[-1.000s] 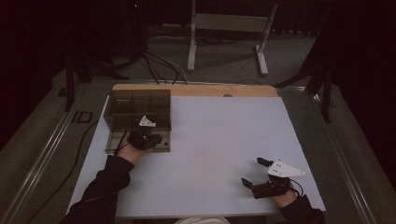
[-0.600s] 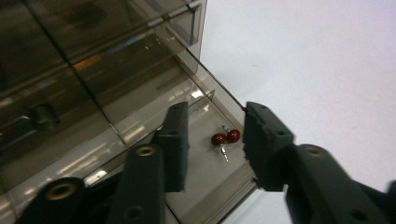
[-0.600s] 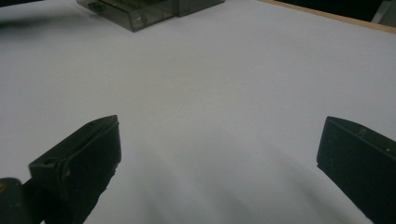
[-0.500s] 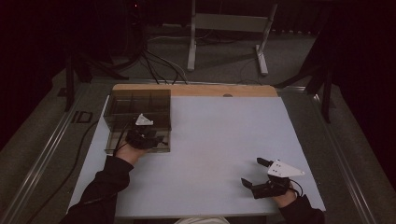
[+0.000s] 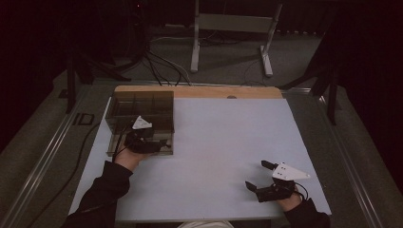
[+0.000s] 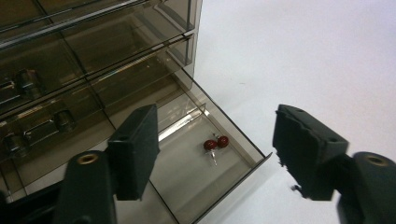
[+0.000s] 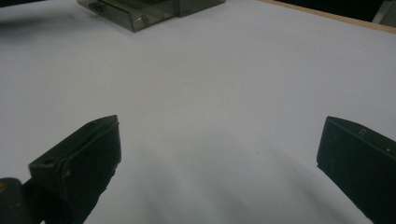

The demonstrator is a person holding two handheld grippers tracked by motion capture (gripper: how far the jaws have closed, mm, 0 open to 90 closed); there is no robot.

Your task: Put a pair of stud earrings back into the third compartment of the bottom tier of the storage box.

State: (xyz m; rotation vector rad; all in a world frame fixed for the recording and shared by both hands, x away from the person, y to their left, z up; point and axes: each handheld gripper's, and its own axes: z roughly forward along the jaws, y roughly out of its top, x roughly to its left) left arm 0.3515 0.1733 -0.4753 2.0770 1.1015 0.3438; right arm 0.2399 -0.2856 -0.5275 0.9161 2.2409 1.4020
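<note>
**Cherry charm lies in the open drawer, left claw spread above it**

The small red charm [image 6: 215,144], two glossy round beads on a thin metal stem, lies on the floor of the pulled-out drawer [image 6: 243,175] near its right front corner. Its short stem points toward the near side, the beads side by side at the far end. It sits between and just beyond the left gripper [image 6: 217,158], touching neither jaw; the jaws have just been opening and now stand spread, with nothing pinched. Any coming move turns on that: the charm is straight ahead and below the left claw, so this hand is far nearer than the other.

The drawer belongs to a smoky, see-through plastic organiser [image 5: 140,116] with several compartments and small handles, standing at the far left of the pale, matte table [image 5: 228,137]. The drawer walls are thin, smooth and reflective.

The right gripper [image 5: 260,175] rests at the near right of the table, well apart from the organiser, its jaws wide open and empty.
</note>
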